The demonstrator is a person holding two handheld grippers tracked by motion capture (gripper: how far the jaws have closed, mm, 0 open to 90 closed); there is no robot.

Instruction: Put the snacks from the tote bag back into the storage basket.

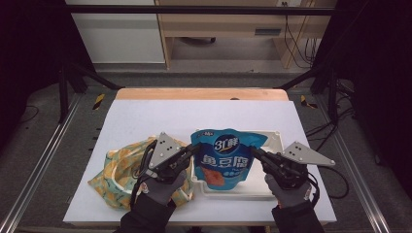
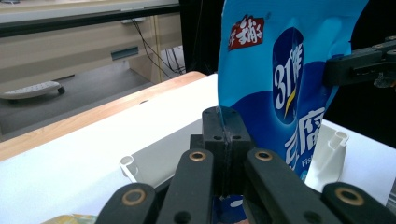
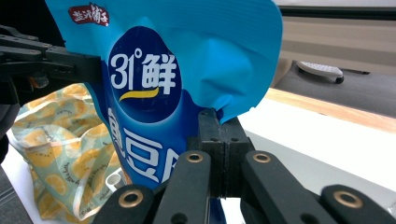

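A blue snack bag (image 1: 226,158) with white print is held upright over a white tray (image 1: 275,141). My left gripper (image 1: 196,147) is shut on the bag's left edge, and its jaws pinch the blue film (image 2: 226,122) in the left gripper view. My right gripper (image 1: 252,151) is shut on the right edge, clamping the bag (image 3: 187,70) just below a crumpled corner. Across the bag, the other gripper's black jaws (image 3: 60,63) show in the right gripper view, and the opposite jaws (image 2: 359,65) show in the left gripper view.
A yellow and green fruit-print bag (image 1: 119,174) lies crumpled on the white tabletop (image 1: 160,116) left of the tray, under my left hand. Wooden table edge (image 1: 201,93) runs along the back. Desks and cables stand on the floor beyond.
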